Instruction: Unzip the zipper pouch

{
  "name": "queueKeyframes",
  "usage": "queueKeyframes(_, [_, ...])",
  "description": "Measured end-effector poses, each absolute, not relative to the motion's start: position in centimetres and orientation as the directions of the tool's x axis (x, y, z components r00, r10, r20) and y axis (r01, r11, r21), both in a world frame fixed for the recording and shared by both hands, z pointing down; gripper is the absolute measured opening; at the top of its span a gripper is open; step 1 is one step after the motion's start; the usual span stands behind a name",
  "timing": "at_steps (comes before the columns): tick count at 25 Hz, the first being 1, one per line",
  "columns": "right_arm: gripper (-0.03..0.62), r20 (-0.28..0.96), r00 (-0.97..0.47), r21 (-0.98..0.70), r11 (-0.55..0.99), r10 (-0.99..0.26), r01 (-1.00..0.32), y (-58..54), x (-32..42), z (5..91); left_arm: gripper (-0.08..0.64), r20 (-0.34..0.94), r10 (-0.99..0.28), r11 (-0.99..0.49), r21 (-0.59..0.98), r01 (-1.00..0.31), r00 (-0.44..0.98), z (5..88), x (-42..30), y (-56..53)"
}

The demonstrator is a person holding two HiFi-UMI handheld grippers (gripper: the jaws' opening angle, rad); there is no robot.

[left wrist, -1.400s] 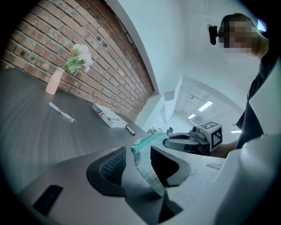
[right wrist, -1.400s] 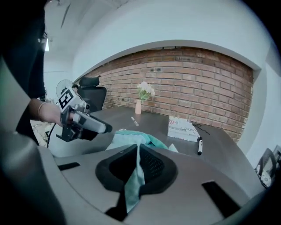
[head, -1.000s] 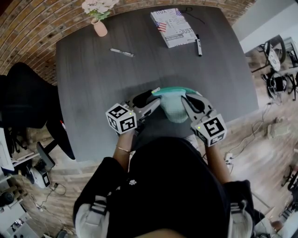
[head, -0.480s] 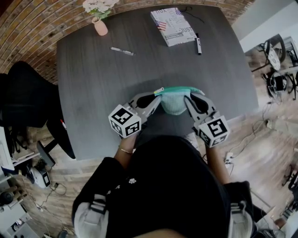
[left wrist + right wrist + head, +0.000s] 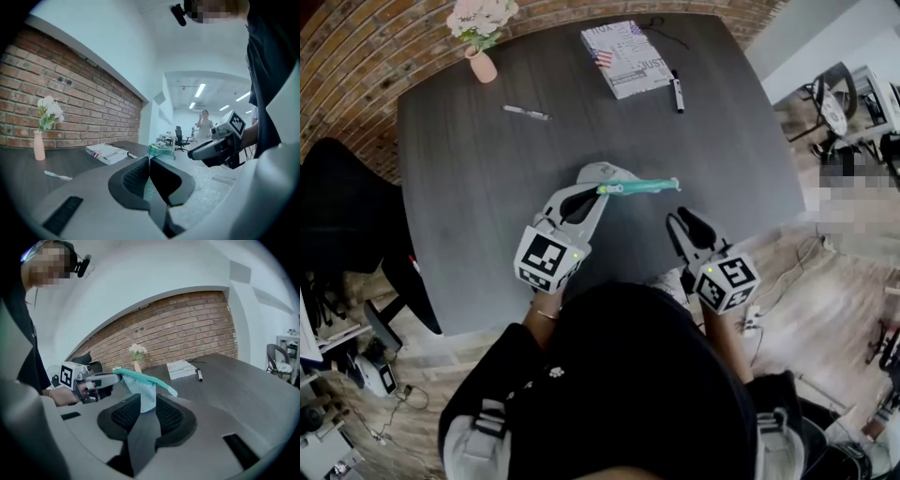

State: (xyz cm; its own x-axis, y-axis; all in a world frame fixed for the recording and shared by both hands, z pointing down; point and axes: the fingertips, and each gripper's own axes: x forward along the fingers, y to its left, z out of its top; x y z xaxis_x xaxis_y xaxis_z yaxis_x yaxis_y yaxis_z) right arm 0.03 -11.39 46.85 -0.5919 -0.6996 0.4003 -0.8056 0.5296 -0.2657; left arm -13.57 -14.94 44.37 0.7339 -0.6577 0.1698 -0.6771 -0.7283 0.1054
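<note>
The zipper pouch (image 5: 642,186) is pale blue with a teal zip edge and is held just above the grey table (image 5: 487,178). My left gripper (image 5: 602,188) is shut on its left end, and its fabric shows between the closed fingers in the left gripper view (image 5: 149,161). The pouch (image 5: 140,383) hangs from that gripper in the right gripper view. My right gripper (image 5: 678,221) sits nearer the person, off the pouch, its jaws opening. Nothing is pressed between its fingers (image 5: 119,416). The right gripper (image 5: 220,146) also shows in the left gripper view.
At the table's far side lie a printed book (image 5: 619,58), a black marker (image 5: 677,91) and a silver pen (image 5: 528,112). A pink vase with flowers (image 5: 480,56) stands at the far left corner. A black chair (image 5: 347,216) is left of the table.
The right gripper let go of the pouch's right end and drew back toward the person. The left gripper closed on the left end and now holds the pouch alone, zip edge up.
</note>
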Motion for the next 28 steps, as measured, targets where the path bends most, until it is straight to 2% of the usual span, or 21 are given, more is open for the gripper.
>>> queueKeyframes(5, [0.120, 0.264, -0.714, -0.375, 0.613, -0.648, -0.695, -11.3, -4.0, 42.8, 0.006, 0.216, -0.638, -0.749, 0.048, -0.661, 0.739, 45.0, -11.5, -14.3])
queueKeyframes(9, [0.126, 0.263, -0.726, -0.271, 0.674, -0.635, -0.687, -11.6, -5.7, 41.5, 0.006, 0.227, -0.618, -0.769, 0.023, -0.639, 0.752, 45.0, -9.6, -13.9])
queueKeyframes(17, [0.134, 0.324, -0.690, -0.304, 0.620, -0.647, -0.723, -11.4, -4.3, 42.8, 0.006, 0.273, -0.580, -0.810, -0.090, -0.579, 0.768, 45.3, -6.6, -13.0])
queueKeyframes(28, [0.102, 0.253, -0.710, -0.563, 0.497, -0.657, -0.660, -11.6, -3.8, 43.1, 0.006, 0.301, -0.572, -0.814, -0.095, -0.573, 0.763, 45.9, -6.1, -13.4])
